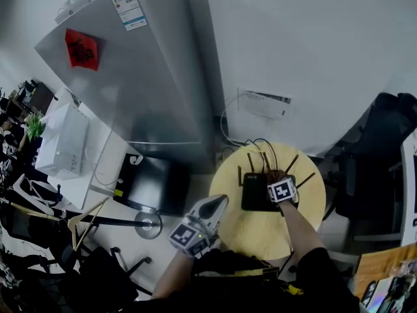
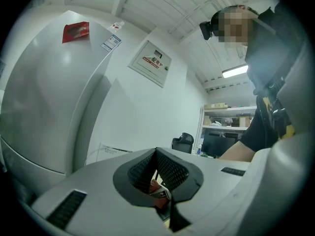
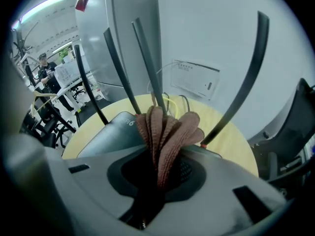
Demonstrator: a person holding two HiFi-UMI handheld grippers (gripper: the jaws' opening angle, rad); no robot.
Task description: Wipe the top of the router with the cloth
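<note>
A black router (image 1: 255,193) with several upright antennas (image 3: 248,73) lies on a round yellow table (image 1: 306,204). My right gripper (image 1: 279,182) is over the router's far right part, shut on a folded brown ribbed cloth (image 3: 167,129). In the right gripper view the cloth (image 1: 273,173) fans out of the jaws over the router's dark top (image 3: 110,132), in among the antennas. My left gripper (image 1: 217,204) hangs off the table's left edge, tilted upward, its jaws shut and holding nothing. In its own view the left gripper (image 2: 158,180) faces the wall and fridge.
A tall silver fridge (image 1: 130,64) stands at the back left, with a black box (image 1: 150,184) on the floor at its foot. Cables (image 1: 251,145) run from a wall panel (image 1: 264,103) to the table. A black chair (image 1: 378,162) stands at the right.
</note>
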